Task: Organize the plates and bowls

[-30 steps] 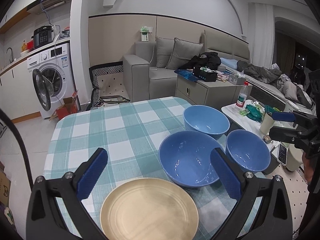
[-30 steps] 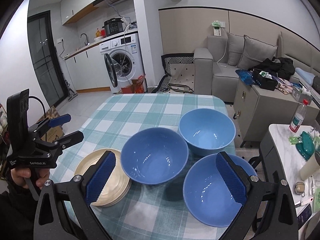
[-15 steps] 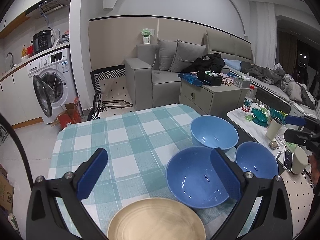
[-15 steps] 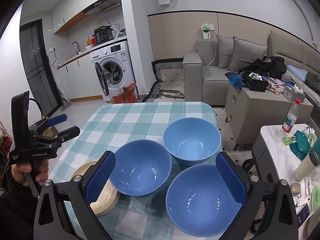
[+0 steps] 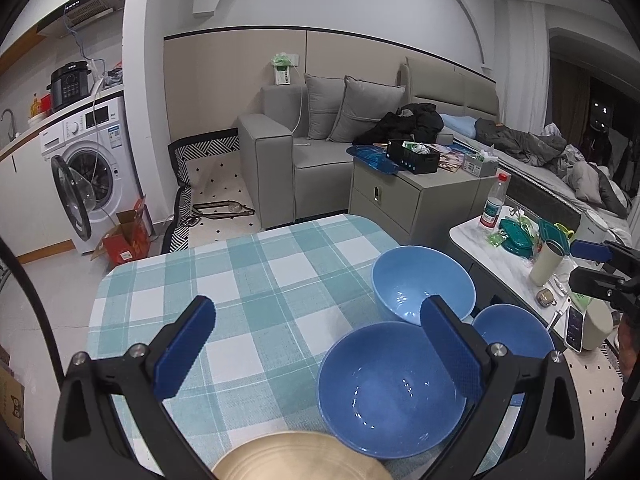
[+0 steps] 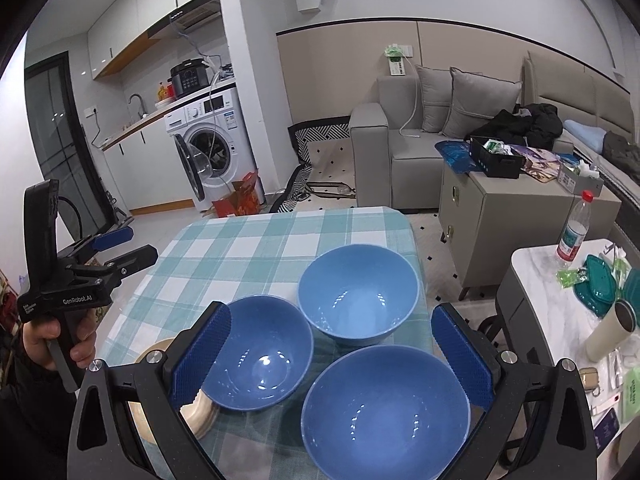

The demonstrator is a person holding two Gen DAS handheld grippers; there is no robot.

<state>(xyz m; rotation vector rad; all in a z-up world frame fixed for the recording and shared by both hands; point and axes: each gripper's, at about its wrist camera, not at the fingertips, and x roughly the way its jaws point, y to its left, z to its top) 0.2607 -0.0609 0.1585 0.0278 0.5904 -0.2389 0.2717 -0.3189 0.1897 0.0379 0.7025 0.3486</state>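
Three blue bowls stand on the checked tablecloth (image 5: 248,280): a near-left bowl (image 6: 260,364), a far bowl (image 6: 358,292) and a near-right bowl (image 6: 386,412). They also show in the left wrist view: (image 5: 390,388), (image 5: 420,280), (image 5: 516,332). A stack of cream plates (image 5: 300,458) lies at the near edge, partly hidden behind my right gripper's left finger (image 6: 200,408). My left gripper (image 5: 316,352) is open and empty above the table. My right gripper (image 6: 332,356) is open and empty above the bowls.
A side table (image 6: 560,320) on the right carries a water bottle (image 6: 574,228), a cup (image 6: 612,330) and green containers. A grey cabinet (image 6: 500,216) and sofa (image 6: 420,132) stand beyond the table. A washing machine (image 6: 208,152) with open door is at far left.
Both grippers have pulled back and up from the table; the plates have slid toward the bottom edge of the left view. Both stay open and empty.
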